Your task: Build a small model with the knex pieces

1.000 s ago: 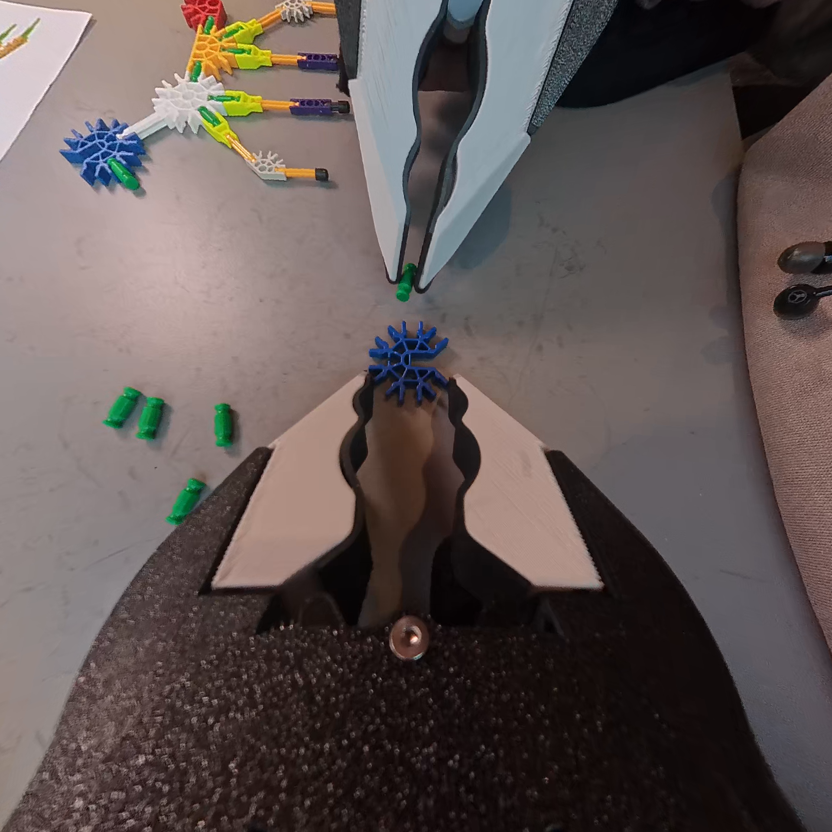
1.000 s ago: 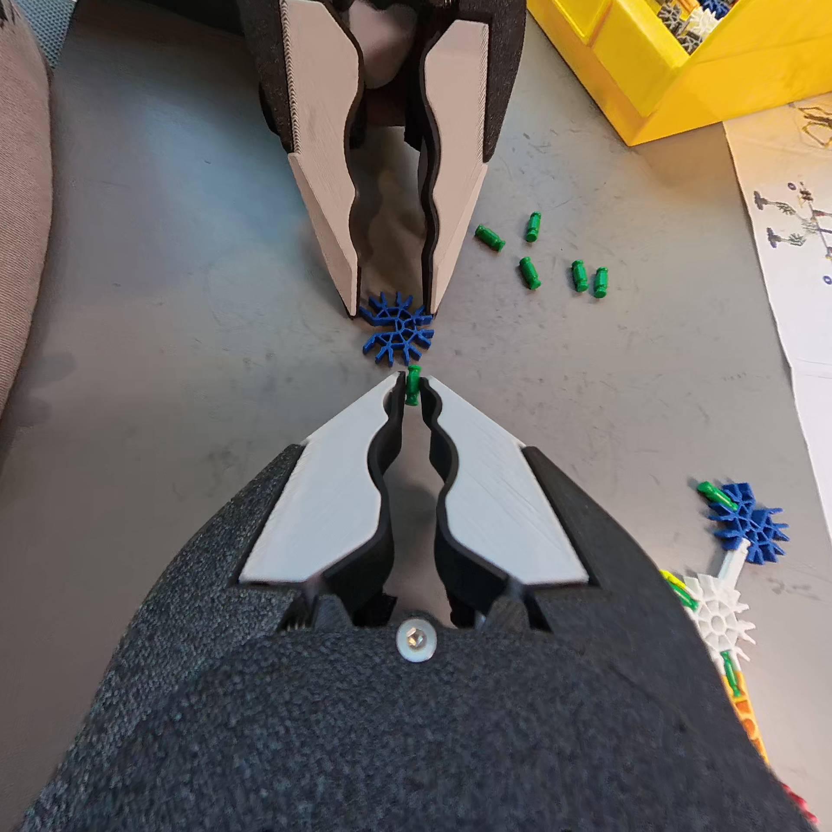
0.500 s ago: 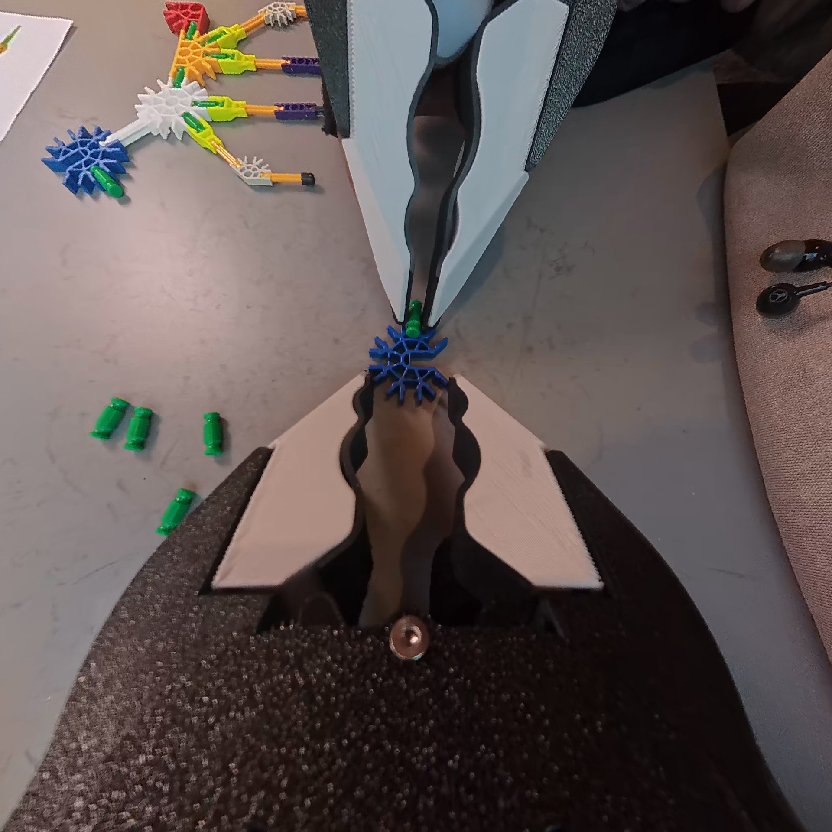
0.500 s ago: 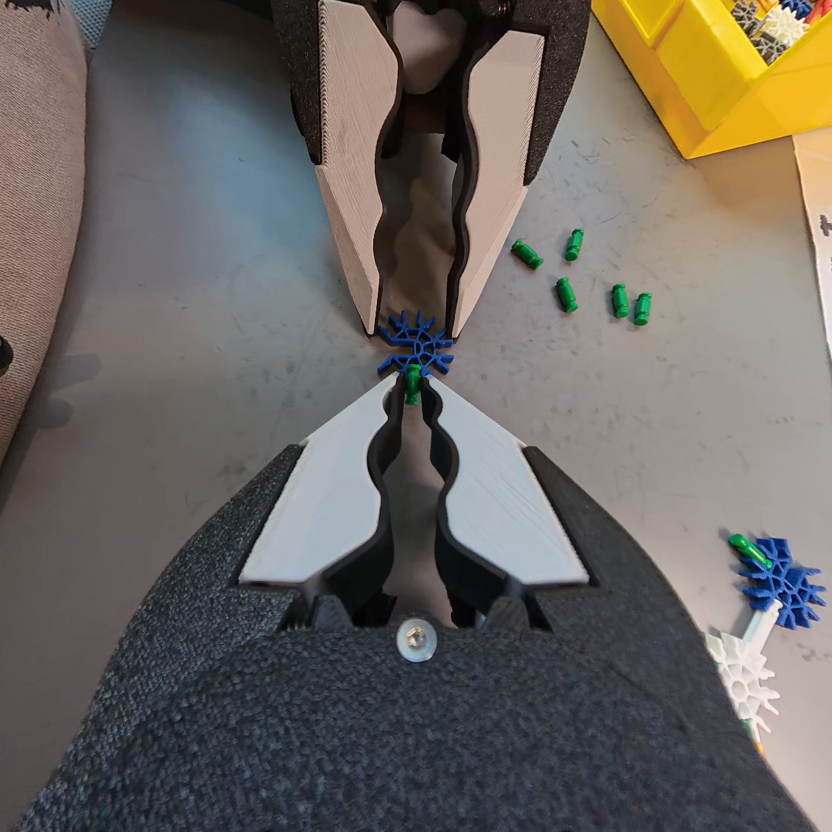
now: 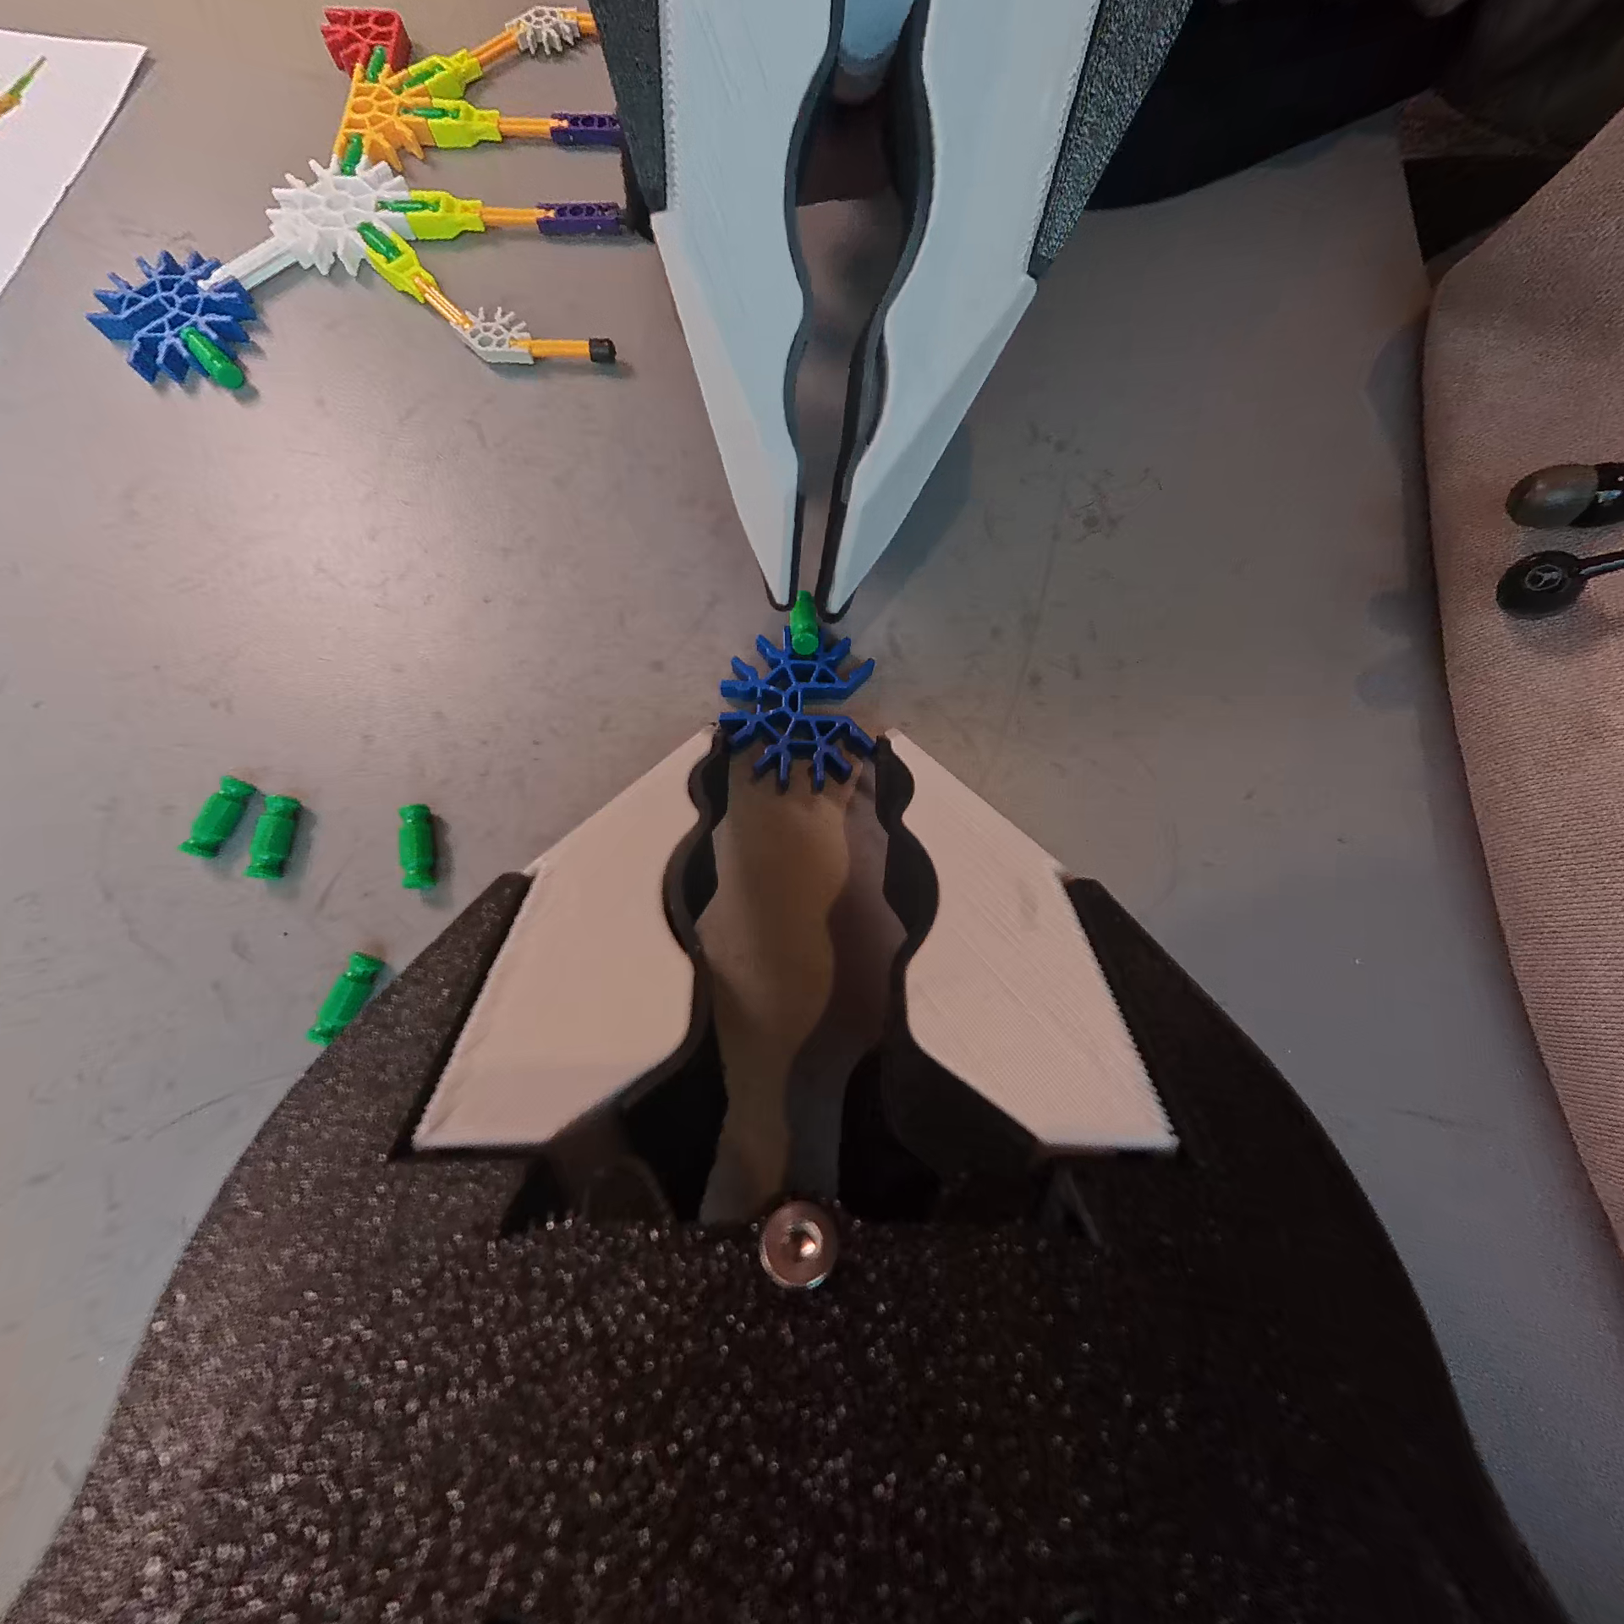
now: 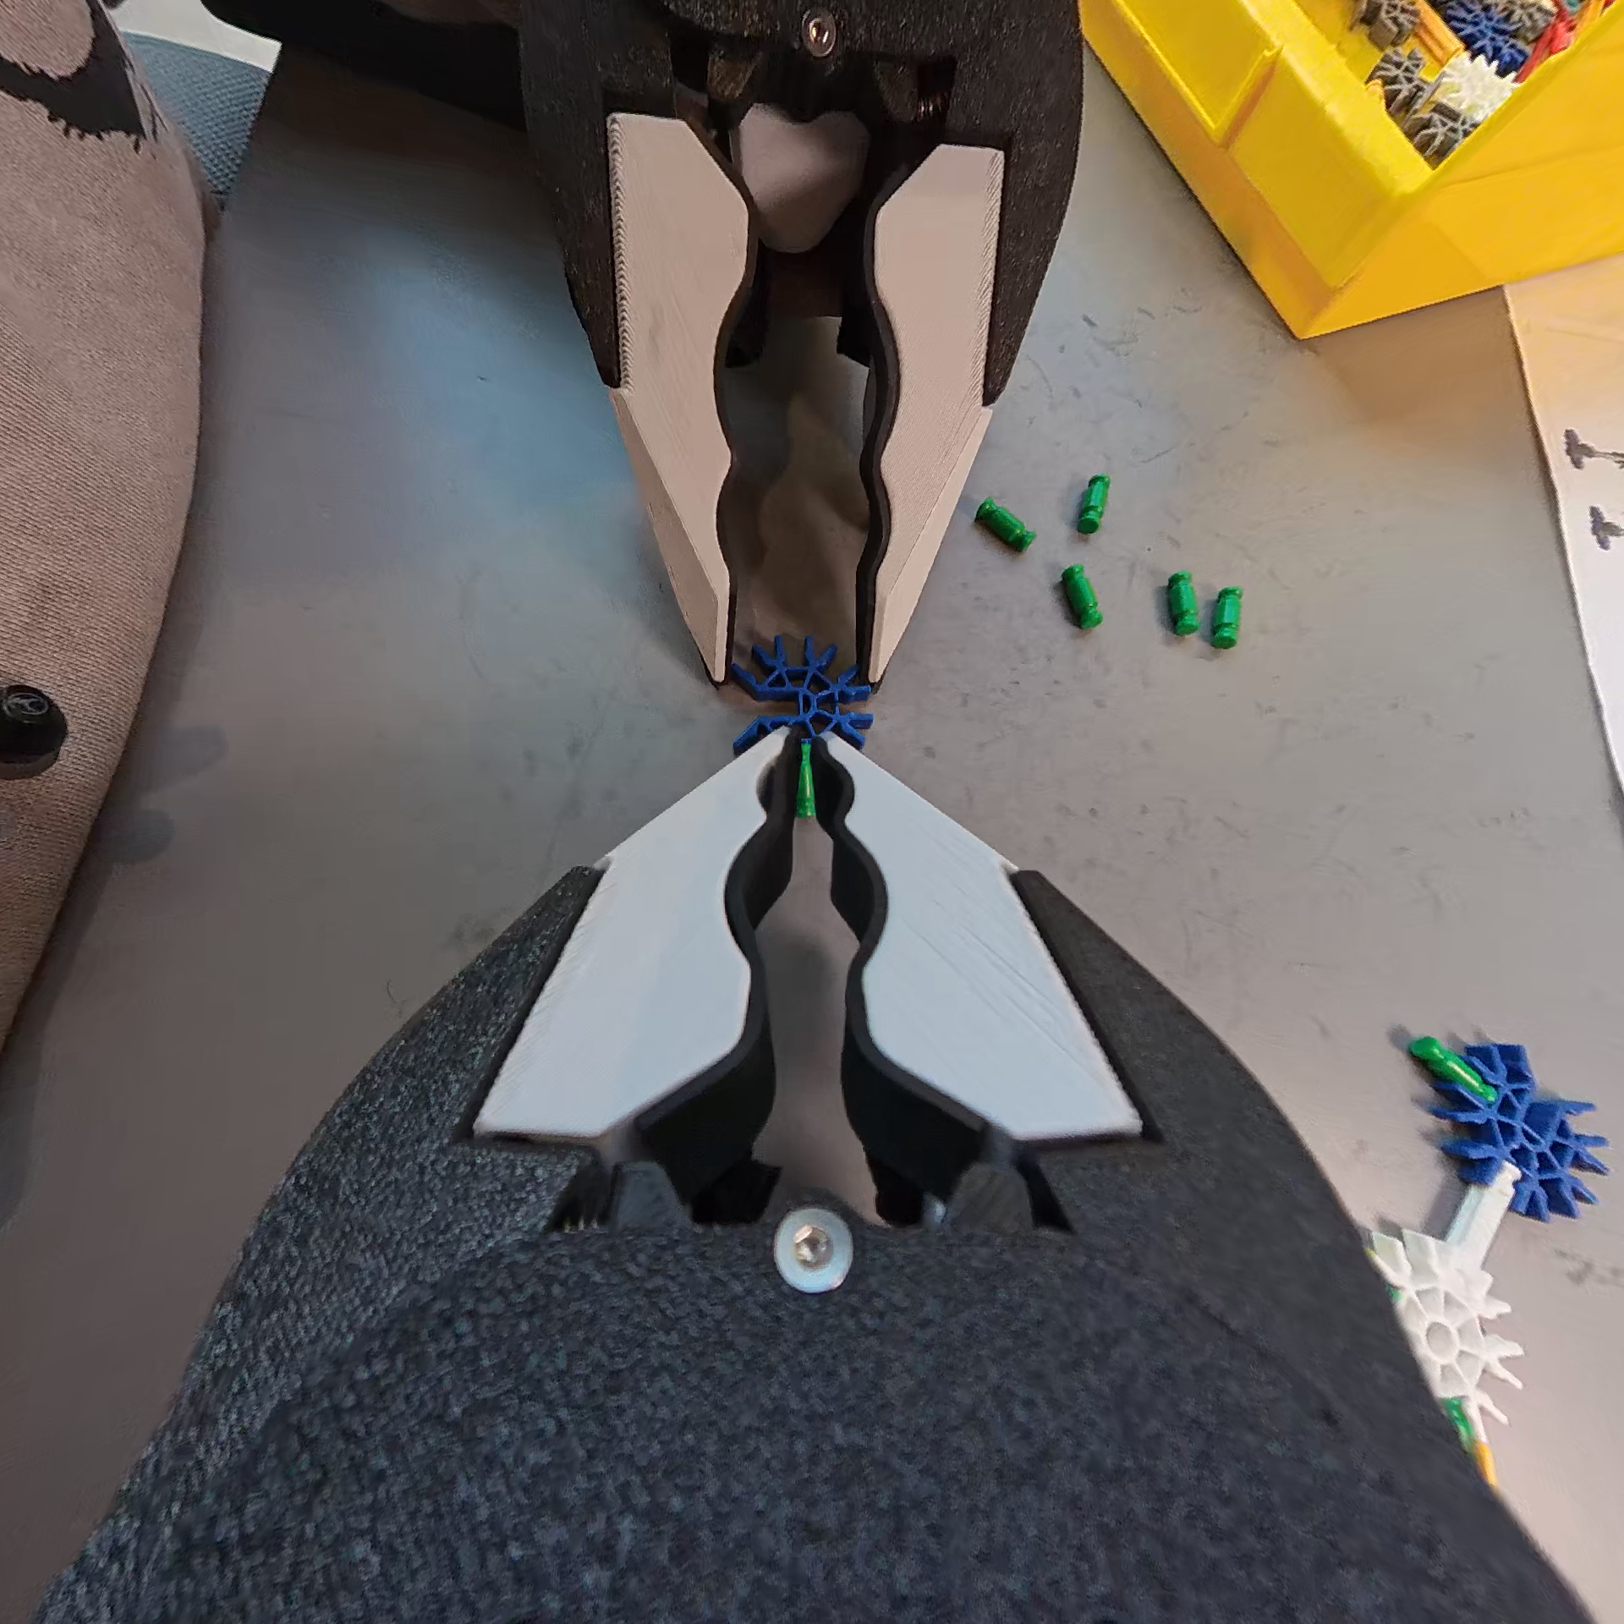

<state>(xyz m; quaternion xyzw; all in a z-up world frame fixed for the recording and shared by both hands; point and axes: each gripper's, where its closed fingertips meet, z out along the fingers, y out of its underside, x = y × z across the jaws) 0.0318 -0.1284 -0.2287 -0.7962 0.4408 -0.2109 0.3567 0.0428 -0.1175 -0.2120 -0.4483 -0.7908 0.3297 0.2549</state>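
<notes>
My left gripper [image 5: 798,747] is shut on a blue snowflake connector [image 5: 795,699] and holds it just above the grey table [image 5: 439,545]. My right gripper [image 6: 804,747] is shut on a short green rod [image 6: 804,778]. The rod's tip touches the blue connector's [image 6: 804,699] edge. In the left wrist view the right gripper [image 5: 801,606] comes in from the top with the green rod [image 5: 801,631] meeting the connector. In the right wrist view the left gripper [image 6: 795,677] comes in from the top.
Several loose green rods [image 5: 272,835] lie to the left, also in the right wrist view [image 6: 1134,571]. A built piece of coloured connectors and rods [image 5: 351,211] lies at the far left. A yellow parts bin [image 6: 1371,149] and a paper sheet [image 6: 1582,527] sit nearby. A brown cushion [image 5: 1547,615] borders the table.
My right gripper has moved the green rod toward the blue connector, from a clear gap to touching it. The left gripper has kept its hold on the connector.
</notes>
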